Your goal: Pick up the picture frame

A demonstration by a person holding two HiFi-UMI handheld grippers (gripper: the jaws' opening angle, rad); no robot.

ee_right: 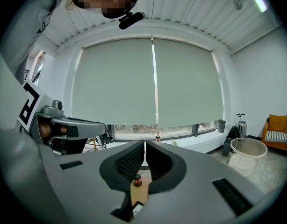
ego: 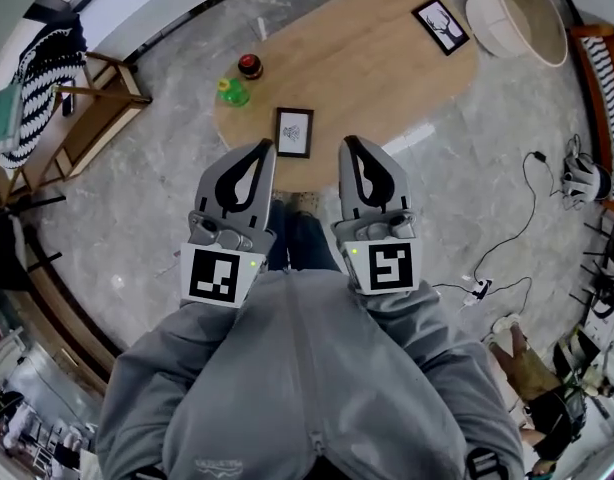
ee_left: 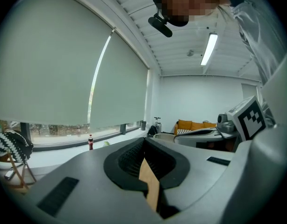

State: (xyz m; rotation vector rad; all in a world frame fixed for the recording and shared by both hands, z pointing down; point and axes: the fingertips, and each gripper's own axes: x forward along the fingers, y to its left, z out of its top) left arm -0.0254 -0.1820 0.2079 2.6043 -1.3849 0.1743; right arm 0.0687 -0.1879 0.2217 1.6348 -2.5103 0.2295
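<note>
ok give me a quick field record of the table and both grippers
table: oval wooden table
near frame: picture frame flat by the near edge, untouched
far frame: second frame flat at the far end
other items: green object, red object
left gripper: fingers together, empty
right gripper: fingers together, empty

We cannot make out the drawing in the picture frame point(ego: 293, 132) near the table's point(ego: 387, 68) near edge; it is too small. The left gripper point(ego: 264, 150) and right gripper point(ego: 350, 146) cover parts of that edge. In each gripper view, only a sliver of tabletop shows through the slit between the jaws.
</note>
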